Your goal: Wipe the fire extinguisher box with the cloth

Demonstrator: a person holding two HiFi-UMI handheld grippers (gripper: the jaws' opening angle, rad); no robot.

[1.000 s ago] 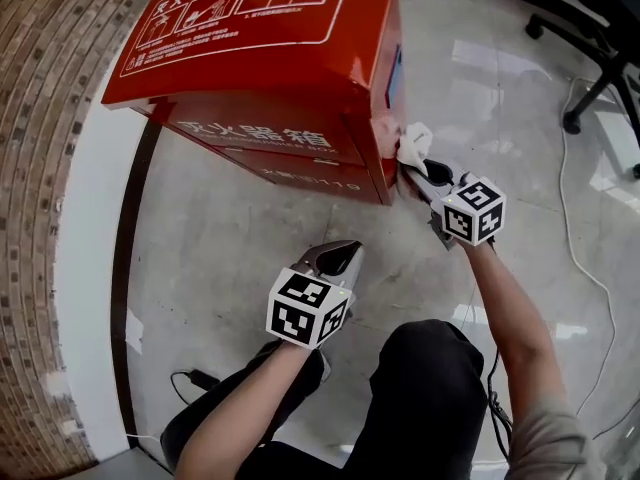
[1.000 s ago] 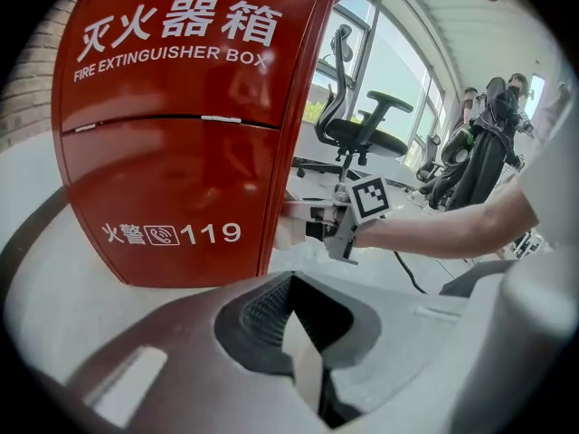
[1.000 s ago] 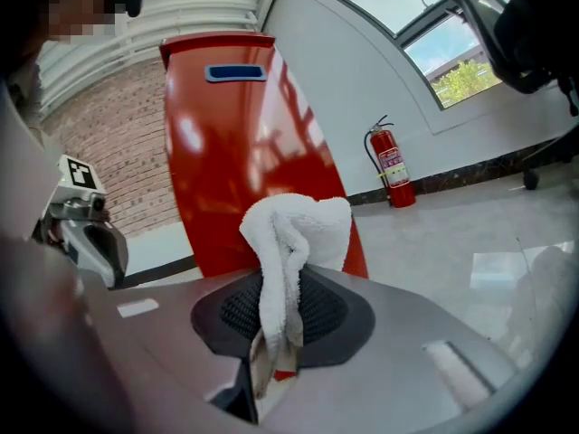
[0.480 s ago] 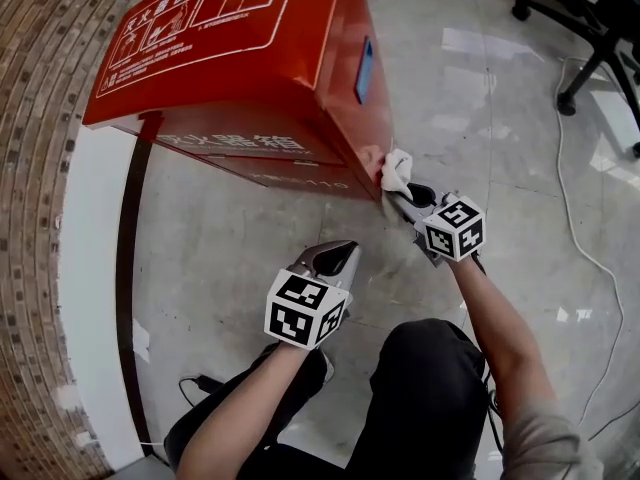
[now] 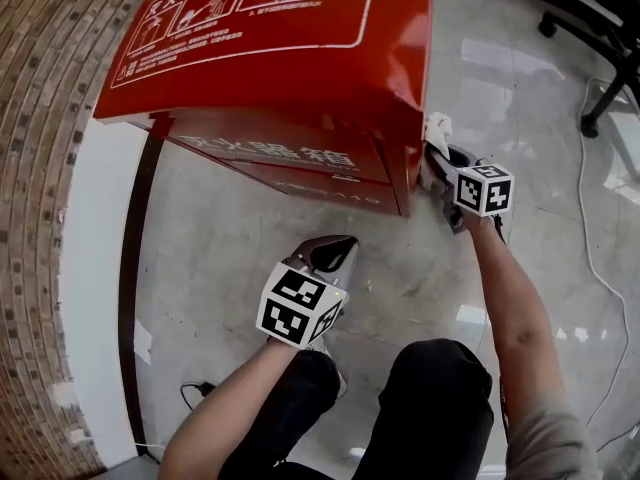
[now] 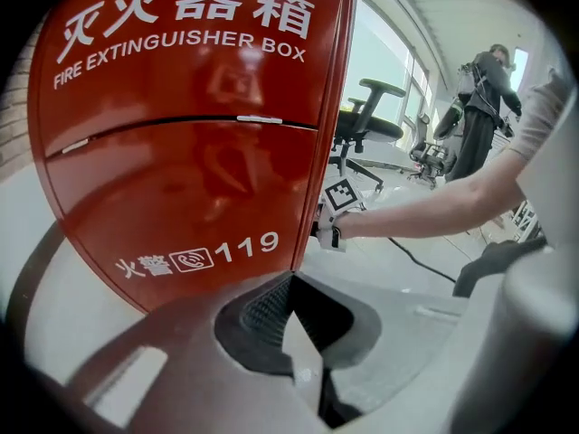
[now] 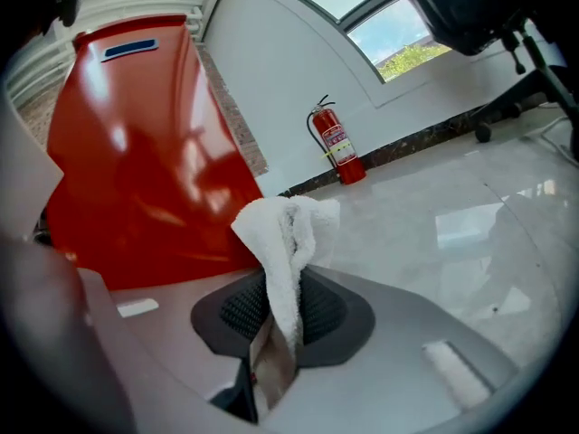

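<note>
My right gripper (image 5: 436, 160) holds the white terry cloth (image 7: 285, 233) at the red metal fire extinguisher box (image 5: 280, 58).
Its jaws are clamped on it, just beside the box's right side wall; my left gripper (image 5: 335, 255) hangs before the box front, jaws together, empty.

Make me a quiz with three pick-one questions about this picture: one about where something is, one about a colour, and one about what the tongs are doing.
1. Where is the cloth? A: lying on the floor. B: held beside the box. C: on top of the box.
2. What colour is the box? A: red. B: blue. C: green.
3. What are the left tongs doing? A: squeezing the cloth. B: gripping the box. C: shut, holding nothing.

Answers:
1. B: the right tongs are shut on the cloth by the box's side.
2. A: the box's walls are red all over.
3. C: the left gripper view shows nothing between the left tongs.
</note>
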